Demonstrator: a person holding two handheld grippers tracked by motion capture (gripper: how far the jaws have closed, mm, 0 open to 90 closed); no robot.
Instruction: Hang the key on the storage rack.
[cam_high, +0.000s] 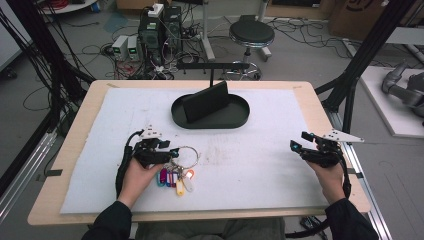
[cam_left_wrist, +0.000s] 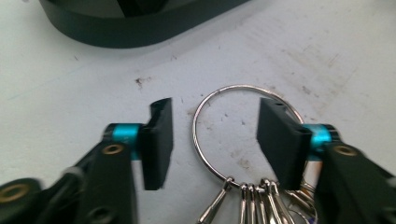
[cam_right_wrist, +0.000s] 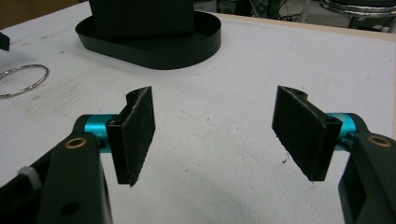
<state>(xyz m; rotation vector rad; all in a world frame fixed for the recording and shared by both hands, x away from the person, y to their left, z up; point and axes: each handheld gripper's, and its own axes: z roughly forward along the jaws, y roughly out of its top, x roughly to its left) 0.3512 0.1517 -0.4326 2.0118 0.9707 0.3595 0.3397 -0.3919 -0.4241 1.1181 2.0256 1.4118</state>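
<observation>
A metal key ring (cam_high: 196, 155) with several coloured tags (cam_high: 175, 178) lies on the white mat at front left. My left gripper (cam_high: 172, 154) sits low over it, open. In the left gripper view the ring (cam_left_wrist: 200, 140) lies between the pads, its right side behind the right pad (cam_left_wrist: 280, 140), and the keys (cam_left_wrist: 252, 200) hang toward the bottom edge. The left gripper (cam_left_wrist: 215, 112) grips nothing. At the table's right side my right gripper (cam_high: 299, 141) is open, and bare mat shows between the pads of the right gripper (cam_right_wrist: 212, 100). The ring (cam_right_wrist: 23, 79) lies far to its left.
A black oval tray (cam_high: 240, 117) stands at the middle back of the mat with an upright black slab (cam_high: 206, 101) in it. The tray (cam_right_wrist: 154, 49) is ahead of the right gripper and the tray (cam_left_wrist: 140, 32) just beyond the left. A stool (cam_high: 251, 34) and cables are behind the table.
</observation>
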